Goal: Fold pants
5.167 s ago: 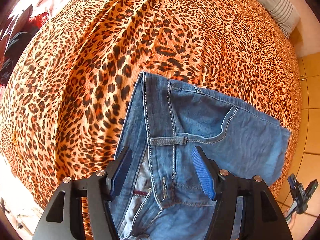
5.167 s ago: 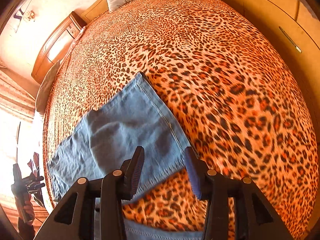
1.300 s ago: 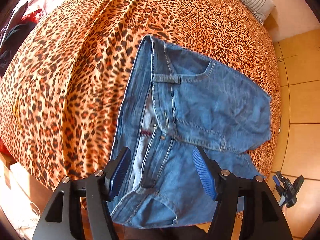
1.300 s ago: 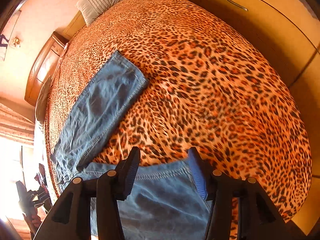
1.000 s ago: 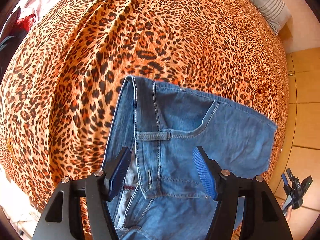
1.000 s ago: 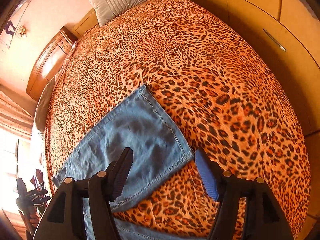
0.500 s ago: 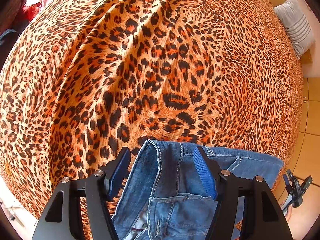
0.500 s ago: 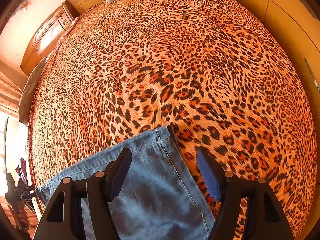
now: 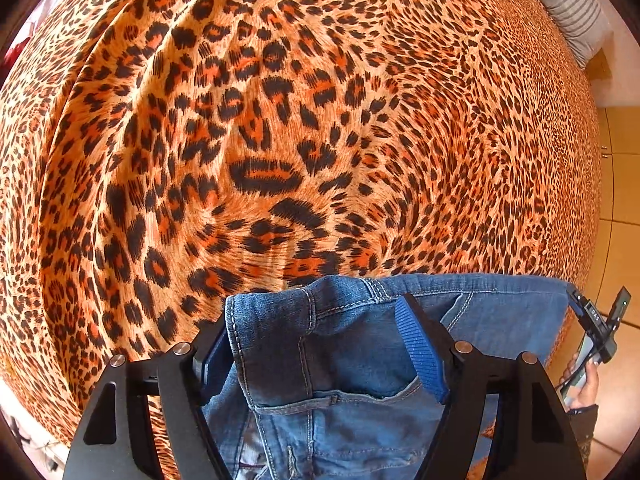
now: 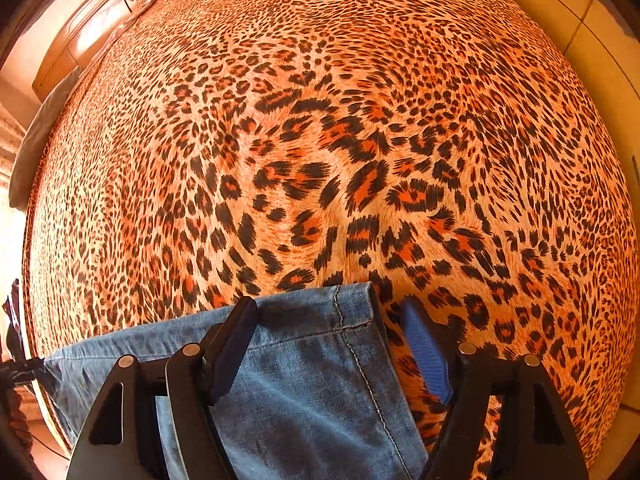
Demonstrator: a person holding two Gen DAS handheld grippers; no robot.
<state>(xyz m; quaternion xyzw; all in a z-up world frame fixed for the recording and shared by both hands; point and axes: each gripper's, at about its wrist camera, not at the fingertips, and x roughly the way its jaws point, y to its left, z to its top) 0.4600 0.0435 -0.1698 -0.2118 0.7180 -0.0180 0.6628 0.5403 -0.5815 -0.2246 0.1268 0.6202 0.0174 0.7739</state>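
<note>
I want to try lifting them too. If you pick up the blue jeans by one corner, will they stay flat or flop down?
The blue denim jeans would probably flop: they already crease and bunch at the waistband. Thick seams suggest they are fairly heavy. On the leopard-print bedspread they would likely drag, not slide.

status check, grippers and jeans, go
Left gripper open, astride jeans waistband corner. Right gripper open over leg hem. Nothing blocking on bedspread.
</note>
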